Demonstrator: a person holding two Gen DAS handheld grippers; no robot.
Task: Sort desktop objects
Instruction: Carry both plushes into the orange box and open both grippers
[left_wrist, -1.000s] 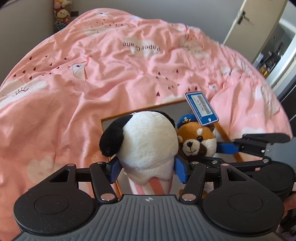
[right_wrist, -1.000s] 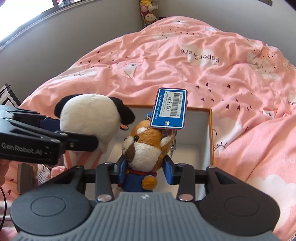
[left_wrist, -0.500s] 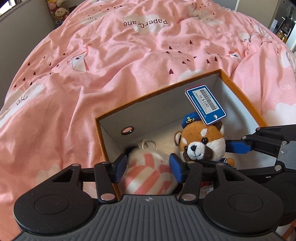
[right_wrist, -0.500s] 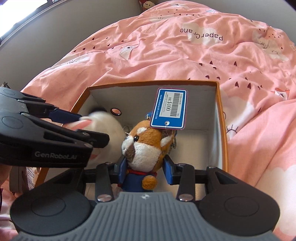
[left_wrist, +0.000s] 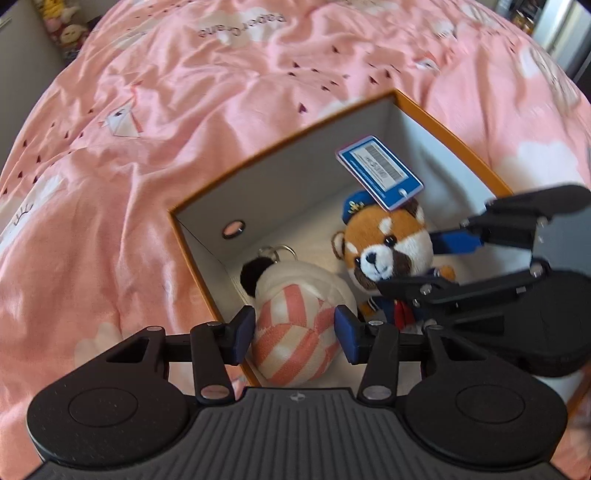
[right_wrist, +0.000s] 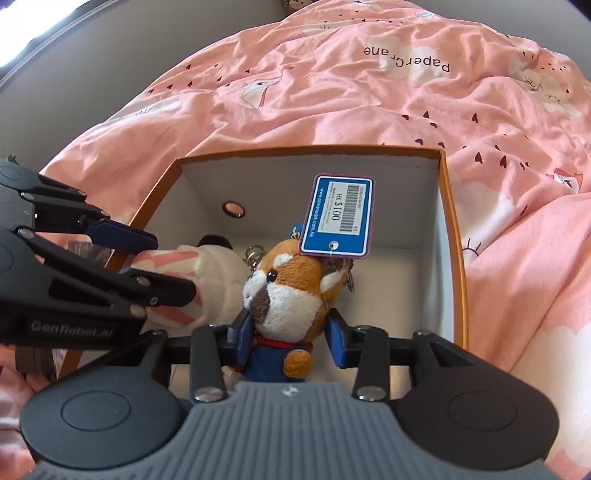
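A white plush dog (left_wrist: 295, 314) with black ears and a pink-striped body lies head-down in the orange-rimmed box (left_wrist: 443, 122). My left gripper (left_wrist: 294, 334) has its jaws closing, and the blue pads press the striped body from both sides. In the right wrist view the left gripper (right_wrist: 173, 266) comes in from the left on the plush dog (right_wrist: 218, 280). My right gripper (right_wrist: 290, 336) is shut on a red panda plush (right_wrist: 291, 291) in a blue outfit, held upright inside the box (right_wrist: 306, 149). A blue price tag (right_wrist: 338, 216) stands above the panda's head.
The box sits on a rumpled pink duvet (left_wrist: 184, 110) covering a bed. A round hole (left_wrist: 232, 229) is in the box's far wall. The right part of the box floor (right_wrist: 402, 280) is bare. Several soft toys (left_wrist: 62, 29) sit far off at the bed's corner.
Both grippers sank into the box. The white plush tipped from head-up to head-down, and the left jaws narrowed from its head onto the striped body. The right grip kept the panda.
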